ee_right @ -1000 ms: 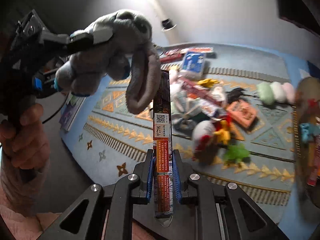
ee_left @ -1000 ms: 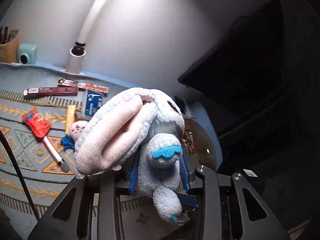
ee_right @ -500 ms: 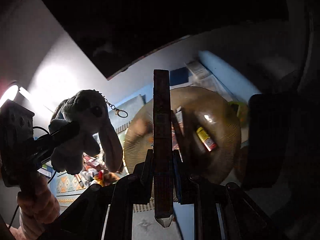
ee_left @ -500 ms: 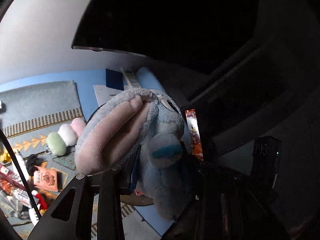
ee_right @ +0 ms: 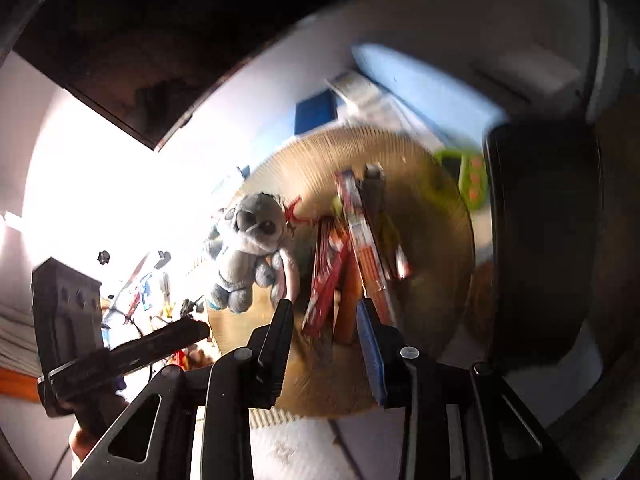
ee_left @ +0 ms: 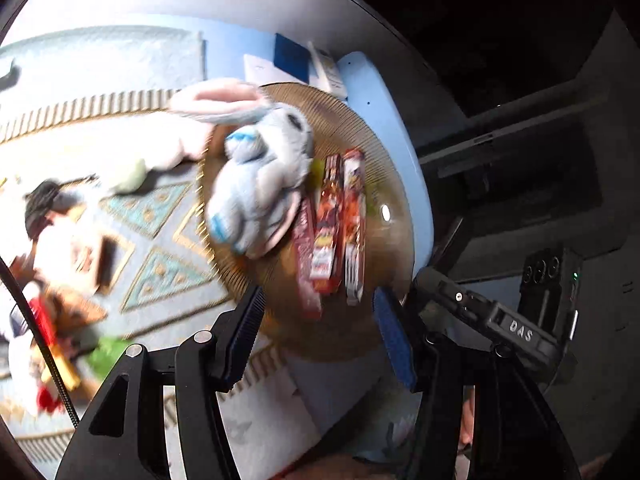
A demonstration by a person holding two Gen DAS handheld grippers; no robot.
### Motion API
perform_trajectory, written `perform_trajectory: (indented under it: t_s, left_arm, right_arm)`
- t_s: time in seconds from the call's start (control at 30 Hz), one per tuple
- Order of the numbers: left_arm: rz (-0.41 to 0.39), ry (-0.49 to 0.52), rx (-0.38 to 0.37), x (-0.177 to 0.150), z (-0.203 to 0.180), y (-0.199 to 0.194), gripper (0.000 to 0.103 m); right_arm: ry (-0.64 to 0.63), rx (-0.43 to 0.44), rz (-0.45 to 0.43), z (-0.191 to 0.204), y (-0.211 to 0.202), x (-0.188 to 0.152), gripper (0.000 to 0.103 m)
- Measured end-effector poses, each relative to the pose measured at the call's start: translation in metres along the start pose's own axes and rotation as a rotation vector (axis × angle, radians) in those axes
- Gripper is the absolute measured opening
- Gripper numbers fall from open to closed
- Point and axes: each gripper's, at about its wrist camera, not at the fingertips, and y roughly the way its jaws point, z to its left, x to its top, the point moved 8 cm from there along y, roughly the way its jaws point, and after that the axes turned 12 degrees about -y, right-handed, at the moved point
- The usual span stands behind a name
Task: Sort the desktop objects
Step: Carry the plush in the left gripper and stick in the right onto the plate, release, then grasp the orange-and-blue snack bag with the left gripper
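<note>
The plush rabbit [ee_left: 260, 184] is free of the tongs and sits over the left side of the round ribbed tray [ee_left: 384, 152], one pink ear trailing out onto the patterned mat [ee_left: 160, 216]; whether it has fully settled is hard to tell through the blur. Just right of it the long snack packs [ee_left: 334, 232] lie side by side in the tray.

Both tools are let go: the left gripper [ee_left: 320, 340] has just spread its jaws and nothing sits between them, and the right gripper [ee_right: 326, 344] has just been opening too, empty, with the packs lying beyond its tips.

So several things are in the tray. Plenty is left, I'd say: out on the mat to the left a blurred scatter of small objects [ee_left: 52, 288] waits to be sorted.
</note>
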Motion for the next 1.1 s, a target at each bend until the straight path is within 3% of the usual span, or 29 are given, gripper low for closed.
perform_trajectory:
  t_s: [0.17,0.3,0.57,0.73,0.87,0.97,1.1]
  left_arm:
    - [-0.012,-0.055,0.040,-0.022,0.039,-0.031,0.055]
    - [-0.029,-0.166,0.048,-0.037,0.078,-0.053,0.055]
    - [-0.209,-0.369,0.101,-0.039,0.180,-0.139,0.055]
    - [-0.340,-0.441,0.162,-0.023,0.244,-0.196,0.055]
    - [-0.398,-0.538,0.121,-0.004,0.293,-0.231,0.056]
    - [-0.421,-0.616,0.073,0.019,0.322,-0.243,0.060]
    - [-0.431,-0.645,0.109,0.058,0.352,-0.242,0.060]
  right_arm:
    - [-0.035,0.011,0.029,0.027,0.007,-0.020,0.032]
    - [-0.097,0.030,0.089,0.060,0.031,-0.039,0.033]
    - [-0.215,0.110,0.197,0.152,0.072,-0.086,0.033]
    - [-0.302,0.130,0.221,0.210,0.090,-0.104,0.033]
    - [-0.320,0.135,0.235,0.244,0.105,-0.120,0.034]
    - [-0.305,0.130,0.242,0.265,0.119,-0.130,0.034]
    - [-0.273,0.125,0.228,0.283,0.128,-0.138,0.034]
